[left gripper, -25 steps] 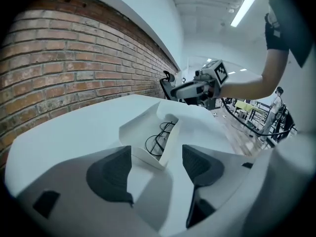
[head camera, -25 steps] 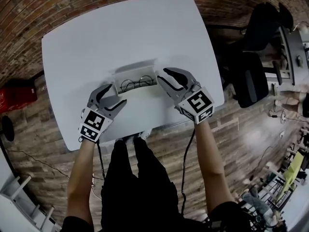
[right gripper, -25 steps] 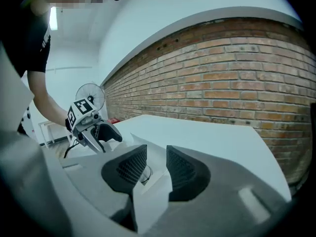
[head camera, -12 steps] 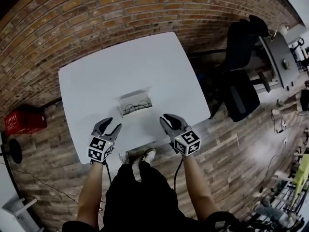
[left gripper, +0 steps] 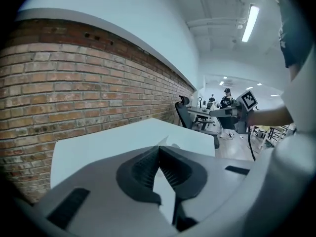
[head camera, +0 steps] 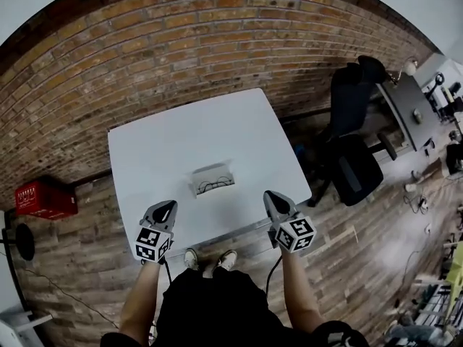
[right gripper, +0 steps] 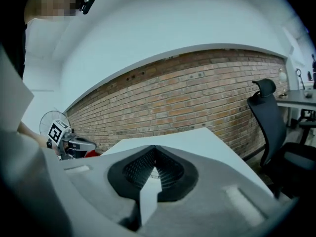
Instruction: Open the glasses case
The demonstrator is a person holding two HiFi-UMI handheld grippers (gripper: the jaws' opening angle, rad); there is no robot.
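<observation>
While open, glasses case (head camera: 212,170) lengthwise left-to-right.

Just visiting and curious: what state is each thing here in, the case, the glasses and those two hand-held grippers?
Glasses case: open, lid up, on the table.
Glasses: lying inside the case.
Left gripper: fingers shut, empty, off the case.
Right gripper: fingers shut, empty, off the case.

An office — brick wall (head camera: 181,27), black swivel chair (head camera: 358,168), desk (head camera: 414,107), ceiling strip light (left gripper: 251,22).
</observation>
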